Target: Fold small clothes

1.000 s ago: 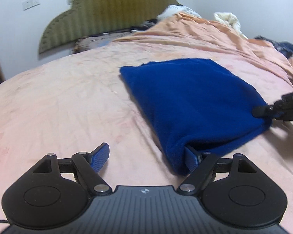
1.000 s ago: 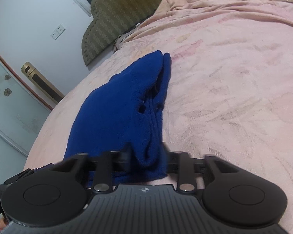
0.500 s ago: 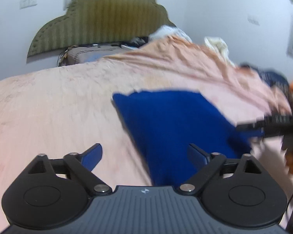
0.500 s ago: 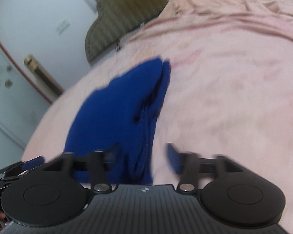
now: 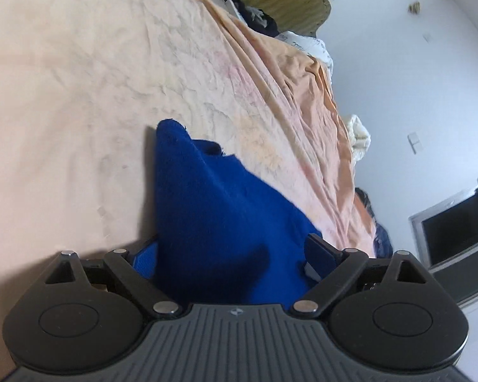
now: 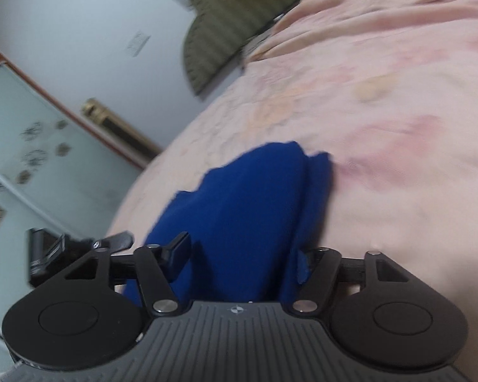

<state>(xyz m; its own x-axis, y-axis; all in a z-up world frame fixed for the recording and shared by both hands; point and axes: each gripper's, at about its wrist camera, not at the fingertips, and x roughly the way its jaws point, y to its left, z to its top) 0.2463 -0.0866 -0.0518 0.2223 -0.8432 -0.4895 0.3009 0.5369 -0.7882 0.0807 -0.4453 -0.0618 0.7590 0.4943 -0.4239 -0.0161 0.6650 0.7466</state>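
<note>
Currently: Folded Blue Garment Lies on the Bed Between Two Unclenched Grippers

Currently, a folded blue knit garment [image 5: 220,222] is seen lying on a bed covered by a pale pink bedspread [image 5: 79,95]. In the left wrist view, which is strongly tilted, the garment's near end is framed by the left gripper [image 5: 231,261], whose blue-padded fingers [image 5: 318,254] are spread wide on either side of the cloth. No pinch on the fabric is made by the pads; the cloth is simply straddled. A far corner of the garment is shown pointing away across the bedspread, with a second layer visible just beneath its edge.

In the right wrist view, somewhat blurred, the same garment [image 6: 251,210] is seen from its other end, stacked in layers whose edges are offset at the far tip. The right gripper [image 6: 242,258] is set around the near end of the cloth, and its jaws are closing, with the fabric between them but not clamped by the pads. A part of the other gripper is glimpsed at the left edge of this view, just beside the garment.

An olive-green padded headboard [image 6: 232,22] is seen at the far end of the bed, against a white wall [image 5: 414,79]. Rumpled orange bedding [image 5: 318,111] is heaped along the bed's far side, and a dark screen [image 5: 452,232] is set against the wall.
</note>
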